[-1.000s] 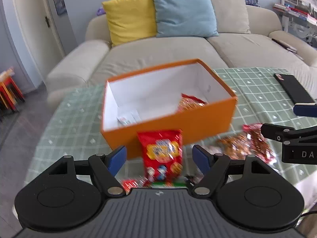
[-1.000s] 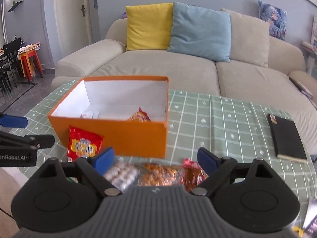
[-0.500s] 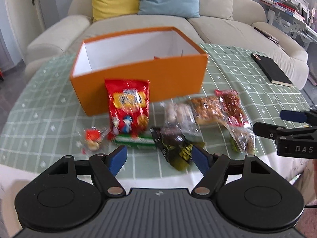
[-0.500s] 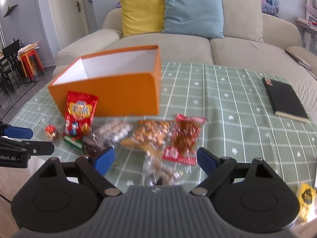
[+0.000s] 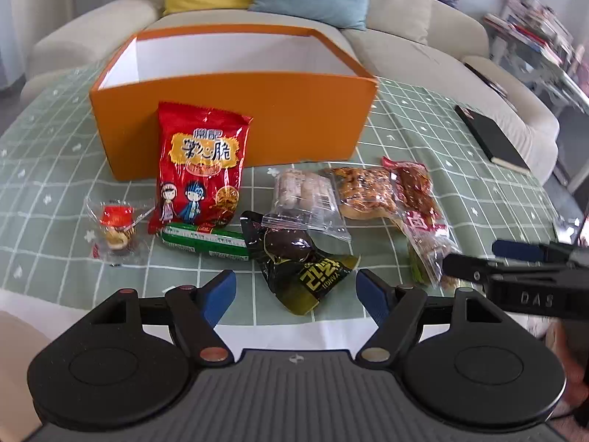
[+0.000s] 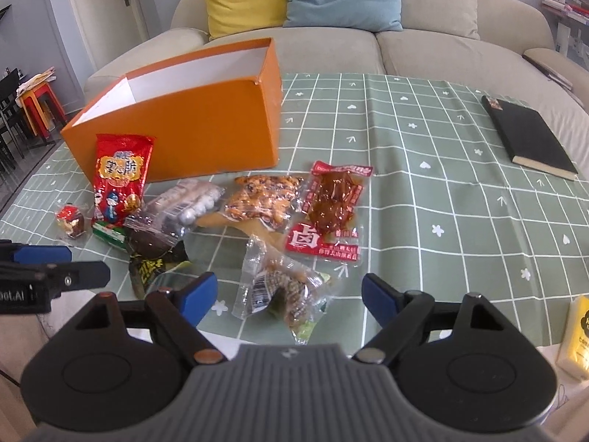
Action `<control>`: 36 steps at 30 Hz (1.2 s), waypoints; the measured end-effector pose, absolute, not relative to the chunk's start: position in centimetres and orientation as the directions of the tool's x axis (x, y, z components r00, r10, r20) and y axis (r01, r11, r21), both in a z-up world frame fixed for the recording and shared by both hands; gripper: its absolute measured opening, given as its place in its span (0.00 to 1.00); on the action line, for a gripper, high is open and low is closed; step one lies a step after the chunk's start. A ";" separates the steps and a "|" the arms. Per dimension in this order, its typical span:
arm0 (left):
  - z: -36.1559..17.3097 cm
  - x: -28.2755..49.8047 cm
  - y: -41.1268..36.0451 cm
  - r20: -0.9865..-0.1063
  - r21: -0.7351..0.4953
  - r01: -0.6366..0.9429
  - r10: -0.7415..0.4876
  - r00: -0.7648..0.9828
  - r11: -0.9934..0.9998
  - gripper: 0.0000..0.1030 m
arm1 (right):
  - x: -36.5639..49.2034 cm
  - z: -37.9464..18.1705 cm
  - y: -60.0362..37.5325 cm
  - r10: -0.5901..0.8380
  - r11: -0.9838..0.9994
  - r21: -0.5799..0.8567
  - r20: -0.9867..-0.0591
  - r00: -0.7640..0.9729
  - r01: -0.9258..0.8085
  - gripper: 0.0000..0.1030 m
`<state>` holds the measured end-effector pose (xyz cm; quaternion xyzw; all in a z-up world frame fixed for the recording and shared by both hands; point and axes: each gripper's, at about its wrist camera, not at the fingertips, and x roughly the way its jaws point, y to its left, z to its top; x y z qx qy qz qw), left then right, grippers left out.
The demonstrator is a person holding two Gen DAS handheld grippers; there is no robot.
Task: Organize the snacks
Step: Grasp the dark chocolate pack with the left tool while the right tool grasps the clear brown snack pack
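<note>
1. Snack packets are lying loose on a green checked tablecloth (image 6: 423, 169), just in front of an open orange box (image 5: 235, 110).
2. Nearest the box, a red crisp bag (image 5: 200, 165) is leaning against its front wall.
3. Left gripper (image 5: 296, 289) is hovering with jaws spread above a black-and-yellow packet (image 5: 302, 261), touching nothing.
4. Right gripper (image 6: 285, 294) is closing, a clear nut packet (image 6: 279, 287) lying between its jaws, untouched.
5. Behind the table, a beige sofa (image 6: 423, 48) is carrying yellow and blue cushions; a black notebook (image 6: 530, 136) is lying well apart.
</note>
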<state>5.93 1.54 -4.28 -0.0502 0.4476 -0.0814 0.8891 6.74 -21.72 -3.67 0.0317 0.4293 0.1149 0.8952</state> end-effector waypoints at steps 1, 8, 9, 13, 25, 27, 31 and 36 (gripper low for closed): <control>-4.5 6.1 1.6 -0.788 -0.167 0.094 -0.190 0.585 0.982 0.85 | 6.8 -3.8 -21.7 0.234 0.971 0.156 -0.762 0.604 -0.180 0.76; -5.9 7.4 1.3 -0.777 -0.149 0.072 -0.161 0.609 0.986 0.85 | 7.7 -4.8 -21.0 0.234 0.969 0.138 -0.770 0.593 -0.204 0.72; -6.0 7.6 1.2 -0.773 -0.133 0.075 -0.151 0.616 0.988 0.85 | 7.8 -5.0 -20.8 0.233 0.969 0.135 -0.774 0.589 -0.206 0.71; -6.4 8.2 0.5 -0.754 -0.066 0.105 -0.119 0.646 0.992 0.85 | 8.4 -5.7 -20.5 0.222 0.971 0.126 -0.782 0.582 -0.202 0.71; -8.2 10.0 -1.2 -0.754 0.067 0.153 -0.051 0.655 0.986 0.82 | 9.5 -6.9 -20.7 0.224 0.972 0.143 -0.796 0.563 -0.185 0.70; -8.5 10.3 -1.4 -0.758 0.085 0.164 -0.043 0.651 0.983 0.82 | 9.6 -6.9 -20.7 0.223 0.973 0.143 -0.797 0.561 -0.184 0.70; -8.8 10.3 -1.8 -0.753 0.105 0.173 -0.036 0.657 0.979 0.71 | 9.7 -7.2 -20.7 0.223 0.973 0.143 -0.800 0.557 -0.183 0.67; -8.5 9.6 -1.9 -0.759 0.071 0.205 -0.080 0.646 0.976 0.68 | 9.8 -7.1 -20.8 0.221 0.973 0.139 -0.802 0.554 -0.186 0.62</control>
